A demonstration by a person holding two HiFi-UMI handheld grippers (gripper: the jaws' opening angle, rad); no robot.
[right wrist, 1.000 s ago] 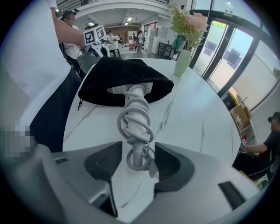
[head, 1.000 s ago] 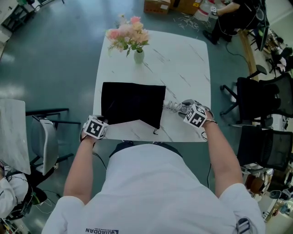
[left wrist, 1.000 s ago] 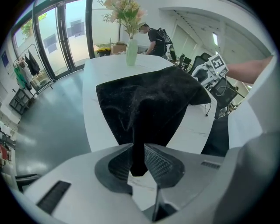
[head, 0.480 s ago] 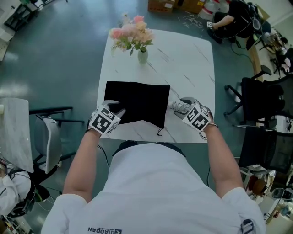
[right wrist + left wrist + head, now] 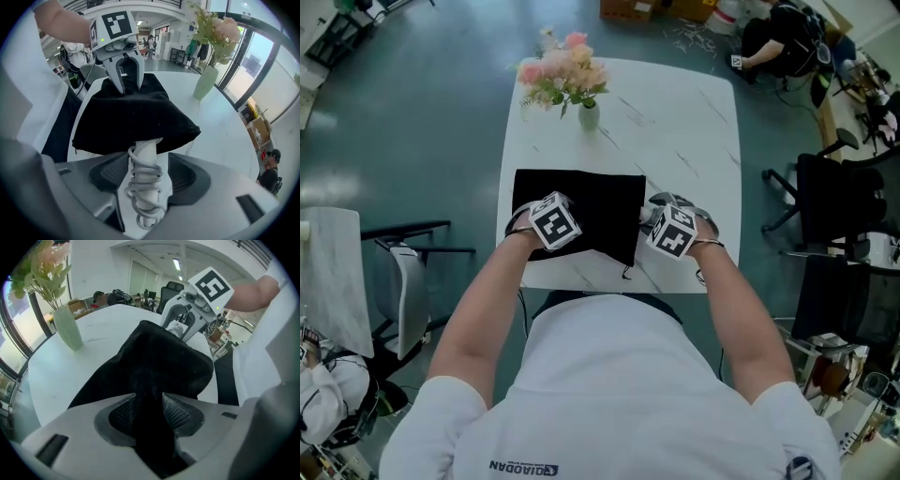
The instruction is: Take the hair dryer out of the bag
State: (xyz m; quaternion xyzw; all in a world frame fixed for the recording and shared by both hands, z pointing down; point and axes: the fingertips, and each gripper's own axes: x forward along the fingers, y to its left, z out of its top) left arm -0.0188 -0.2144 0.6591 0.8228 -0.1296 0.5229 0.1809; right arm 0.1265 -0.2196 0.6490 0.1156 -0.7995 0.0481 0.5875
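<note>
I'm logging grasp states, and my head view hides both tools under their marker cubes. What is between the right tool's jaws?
Observer: The hair dryer's white handle, with its cord coiled round it, stands between the jaws of the right tool. It pokes out of the black bag.
Operator: Is it clamped?
Observer: It doesn't look so. The jaws flank the handle, spread wide.
Operator: And the left tool?
Observer: The left tool is opening its jaws, and only bag fabric lies between them.
</note>
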